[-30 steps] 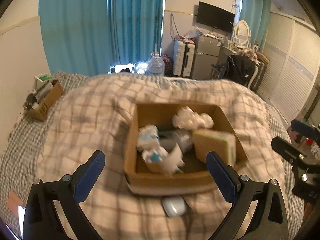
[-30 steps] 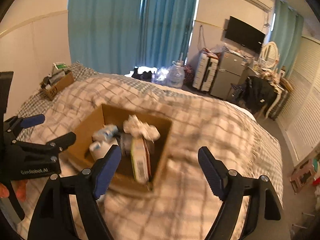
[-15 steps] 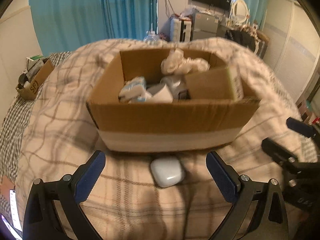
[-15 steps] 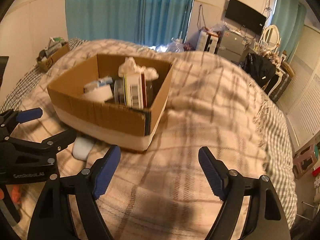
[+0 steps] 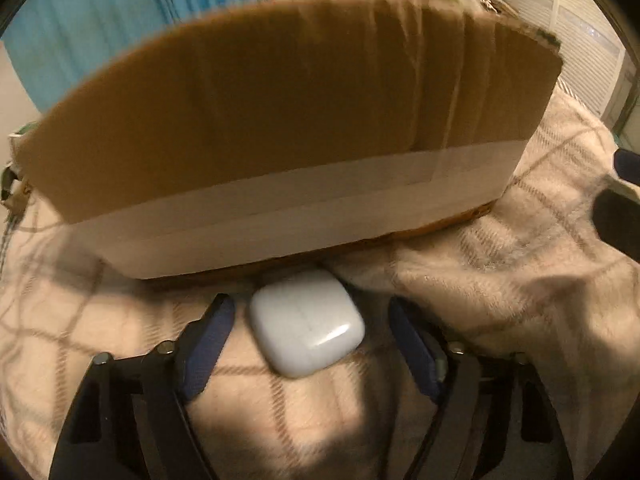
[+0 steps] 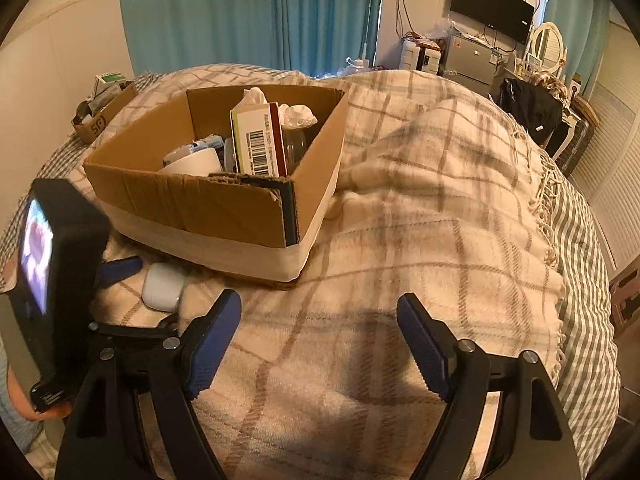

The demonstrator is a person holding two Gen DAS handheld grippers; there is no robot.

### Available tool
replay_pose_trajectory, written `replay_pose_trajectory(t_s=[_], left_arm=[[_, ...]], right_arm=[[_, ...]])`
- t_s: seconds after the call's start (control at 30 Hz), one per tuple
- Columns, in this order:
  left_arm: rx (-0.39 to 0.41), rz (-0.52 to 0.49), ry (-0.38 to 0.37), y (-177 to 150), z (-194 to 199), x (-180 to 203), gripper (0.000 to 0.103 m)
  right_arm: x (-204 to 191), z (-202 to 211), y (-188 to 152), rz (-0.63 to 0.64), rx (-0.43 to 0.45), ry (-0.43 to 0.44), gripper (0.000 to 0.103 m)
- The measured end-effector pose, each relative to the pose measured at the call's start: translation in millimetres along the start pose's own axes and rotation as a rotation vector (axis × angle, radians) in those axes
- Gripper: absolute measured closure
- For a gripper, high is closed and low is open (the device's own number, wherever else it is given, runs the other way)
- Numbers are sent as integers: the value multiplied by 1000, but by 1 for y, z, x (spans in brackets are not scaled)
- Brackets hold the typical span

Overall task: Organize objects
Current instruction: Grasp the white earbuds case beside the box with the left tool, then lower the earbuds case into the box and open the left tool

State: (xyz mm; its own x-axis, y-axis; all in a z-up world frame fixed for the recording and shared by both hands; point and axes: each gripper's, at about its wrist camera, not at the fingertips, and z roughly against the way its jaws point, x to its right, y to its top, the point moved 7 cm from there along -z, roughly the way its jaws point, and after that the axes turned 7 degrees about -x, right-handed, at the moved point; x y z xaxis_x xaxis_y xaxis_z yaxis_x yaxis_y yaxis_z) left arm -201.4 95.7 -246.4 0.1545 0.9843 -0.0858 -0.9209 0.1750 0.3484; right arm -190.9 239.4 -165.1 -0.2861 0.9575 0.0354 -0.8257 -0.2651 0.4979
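Observation:
A white earbud case (image 5: 306, 322) lies on the plaid blanket, right against the front of the cardboard box (image 5: 280, 120). My left gripper (image 5: 310, 332) straddles the case and its jaws are closing; a small gap still shows between each blue pad and the case. In the right wrist view the same case (image 6: 162, 286) sits by the box's (image 6: 216, 208) near corner. The box holds a barcoded carton (image 6: 260, 140), a white cup, tissue and other items. My right gripper (image 6: 320, 320) is open over bare blanket, with nothing between its fingers.
The plaid blanket (image 6: 420, 208) covers a bed with a grey checked sheet (image 6: 584, 280) at its right edge. A small box of odds and ends (image 6: 102, 108) sits at the far left. Blue curtains, a TV and a fridge stand behind. A hand (image 6: 24, 400) holds the left gripper.
My left gripper dropped down in front of the box, and its jaws narrowed around the earbud case. The right gripper sank lower over the blanket, then held still.

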Motion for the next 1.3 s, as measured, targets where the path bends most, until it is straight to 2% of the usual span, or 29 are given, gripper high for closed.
replay_pose_trajectory(t_s=[0.07, 0.37, 0.63, 0.77, 0.87, 1.0, 1.17, 1.3], left_arm=[[-9, -5, -5, -3, -1, 1, 45], [8, -15, -37, -25, 33, -2, 45], [155, 8, -83, -28, 114, -15, 45], [259, 24, -106, -2, 163, -41, 45], [313, 39, -116, 34, 188, -52, 45], [374, 43, -79, 78, 205, -67, 45], [382, 37, -92, 123, 197, -74, 45], [342, 21, -91, 151, 163, -75, 45]], right_arm=[[1, 1, 0, -3, 2, -3, 23], [-4, 19, -5, 3, 19, -32, 23], [-17, 68, 9, 29, 106, -51, 23], [-27, 99, 31, 62, 167, -50, 23], [-33, 116, 55, 86, 210, -48, 23], [-36, 127, 86, 104, 244, -44, 22], [-32, 113, 129, 100, 234, -45, 22], [-27, 84, 153, 86, 201, -33, 22]])
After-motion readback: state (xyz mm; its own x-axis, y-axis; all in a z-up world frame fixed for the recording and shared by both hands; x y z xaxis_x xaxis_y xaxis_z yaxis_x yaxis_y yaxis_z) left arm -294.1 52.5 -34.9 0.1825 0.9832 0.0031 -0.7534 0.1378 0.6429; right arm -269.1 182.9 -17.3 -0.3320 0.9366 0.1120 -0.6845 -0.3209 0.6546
